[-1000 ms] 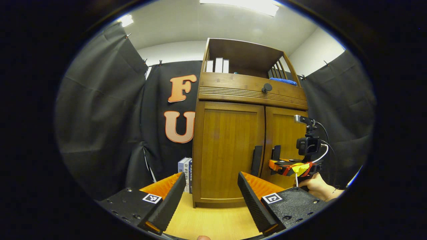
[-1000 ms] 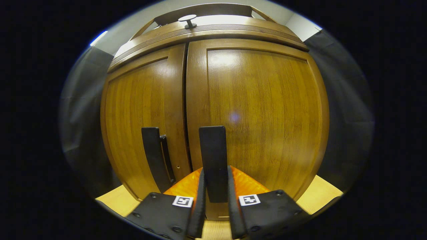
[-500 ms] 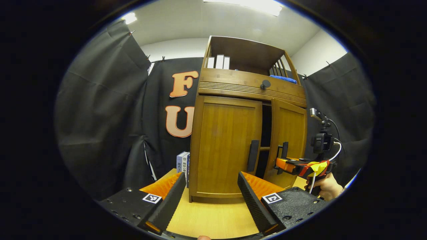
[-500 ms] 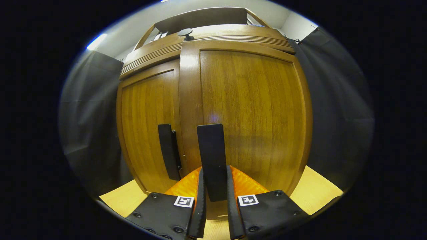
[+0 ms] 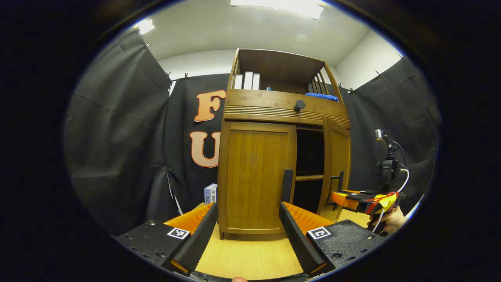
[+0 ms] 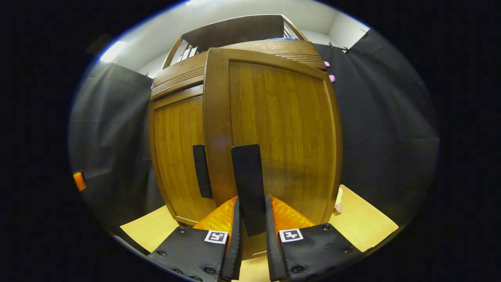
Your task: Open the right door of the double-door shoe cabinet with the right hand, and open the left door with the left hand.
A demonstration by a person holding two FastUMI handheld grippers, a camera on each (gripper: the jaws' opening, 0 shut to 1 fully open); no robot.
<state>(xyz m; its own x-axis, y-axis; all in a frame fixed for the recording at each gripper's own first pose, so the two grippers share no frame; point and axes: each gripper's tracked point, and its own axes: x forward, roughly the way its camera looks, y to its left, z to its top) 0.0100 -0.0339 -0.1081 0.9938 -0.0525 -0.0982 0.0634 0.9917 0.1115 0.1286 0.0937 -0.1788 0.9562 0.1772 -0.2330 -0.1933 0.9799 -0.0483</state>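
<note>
A wooden shoe cabinet (image 5: 258, 117) stands on a light wooden floor. Its right door (image 5: 337, 156) is swung partly outward, showing a dark inside with a shelf (image 5: 309, 177). The left door (image 5: 256, 176) is closed, its black handle (image 5: 287, 186) upright. My left gripper (image 5: 246, 231) is open, held back from the left door with nothing between its fingers. In the right gripper view, my right gripper (image 6: 252, 219) is shut on the right door's black handle (image 6: 247, 176), the right door (image 6: 282, 129) close ahead. The right gripper (image 5: 354, 197) and a hand also appear in the left gripper view.
Books (image 5: 210, 192) stand on the floor left of the cabinet. Up on its open shelf are white books (image 5: 246, 80) and a blue cloth (image 5: 321, 96). A round knob (image 5: 300, 105) sits on the drawer front. Black cloth walls surround the booth.
The right door has swung from closed to well open, pulled by the right gripper, which moved outward to the right. The left gripper stayed open and backed off slightly.
</note>
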